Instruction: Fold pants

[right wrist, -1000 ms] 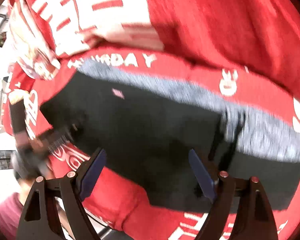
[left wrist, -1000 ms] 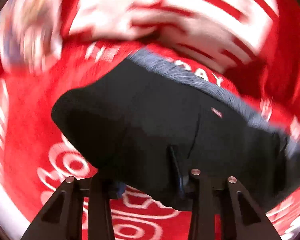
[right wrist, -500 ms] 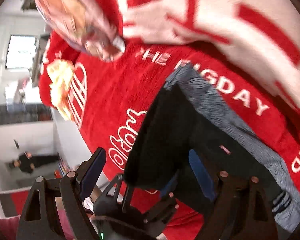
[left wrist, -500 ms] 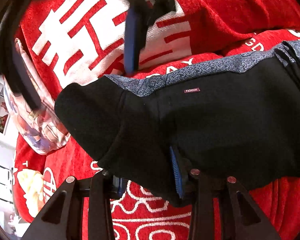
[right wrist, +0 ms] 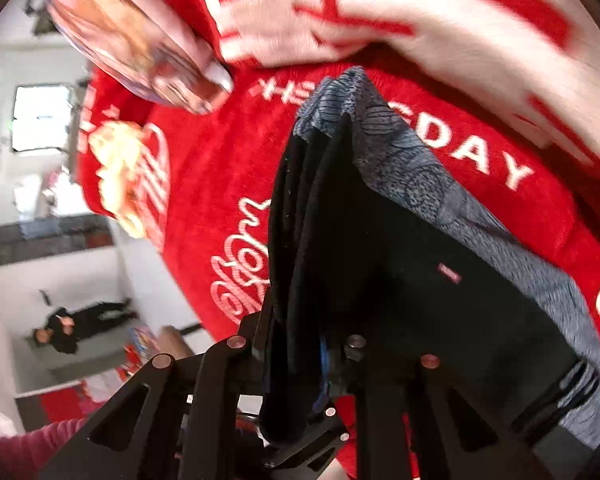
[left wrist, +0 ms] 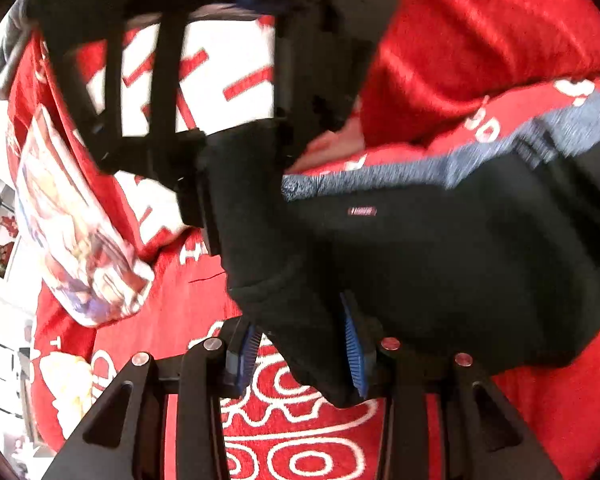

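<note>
The black pants point(left wrist: 440, 248) with a grey patterned waistband point(left wrist: 380, 174) lie partly folded on a red blanket. My left gripper point(left wrist: 300, 344) holds a fold of black cloth between its blue pads. My right gripper point(right wrist: 300, 360) is shut on the bunched left edge of the pants point(right wrist: 320, 240); it also shows in the left wrist view point(left wrist: 204, 184), above and left, clamping the same fold. A small red label point(right wrist: 449, 273) sits on the pants below the waistband point(right wrist: 420, 176).
The red blanket point(left wrist: 188, 292) with white lettering covers the bed. A red and white pillow point(right wrist: 440, 12) lies behind the pants. A printed cushion point(left wrist: 72, 240) lies at the left. The bed's edge and the room floor point(right wrist: 40, 280) are to the left.
My right gripper swung in from the front, reached the left end of the pants and shut on the cloth. My left gripper kept its hold while the pants were bunched together.
</note>
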`<act>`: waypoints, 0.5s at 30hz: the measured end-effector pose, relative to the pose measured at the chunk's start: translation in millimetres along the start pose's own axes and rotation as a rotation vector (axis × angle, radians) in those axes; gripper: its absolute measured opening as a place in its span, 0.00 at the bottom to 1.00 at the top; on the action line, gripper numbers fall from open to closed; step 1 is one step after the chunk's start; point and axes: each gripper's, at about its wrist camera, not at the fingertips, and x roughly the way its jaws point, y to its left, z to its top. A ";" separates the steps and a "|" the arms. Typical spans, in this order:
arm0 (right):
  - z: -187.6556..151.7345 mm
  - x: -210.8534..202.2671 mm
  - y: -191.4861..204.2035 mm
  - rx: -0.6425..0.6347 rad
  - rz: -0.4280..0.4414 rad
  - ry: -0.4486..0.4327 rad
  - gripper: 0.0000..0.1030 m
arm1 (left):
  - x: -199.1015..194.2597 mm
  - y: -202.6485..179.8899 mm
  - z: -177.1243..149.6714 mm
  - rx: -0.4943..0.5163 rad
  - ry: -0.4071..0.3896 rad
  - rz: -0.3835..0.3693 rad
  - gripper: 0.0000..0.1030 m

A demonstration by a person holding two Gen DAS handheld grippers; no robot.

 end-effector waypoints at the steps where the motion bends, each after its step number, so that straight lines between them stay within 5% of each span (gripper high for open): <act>1: -7.7 -10.8 -3.4 0.002 0.027 -0.030 0.17 | -8.9 -1.8 5.6 -0.005 -0.016 -0.009 0.38; 9: -96.3 -120.8 -51.6 0.051 0.155 -0.297 0.18 | -84.4 -44.4 62.7 0.000 -0.153 -0.108 0.38; 15: -181.5 -185.2 -115.7 0.138 0.172 -0.461 0.18 | -129.9 -121.2 98.4 0.089 -0.217 -0.208 0.38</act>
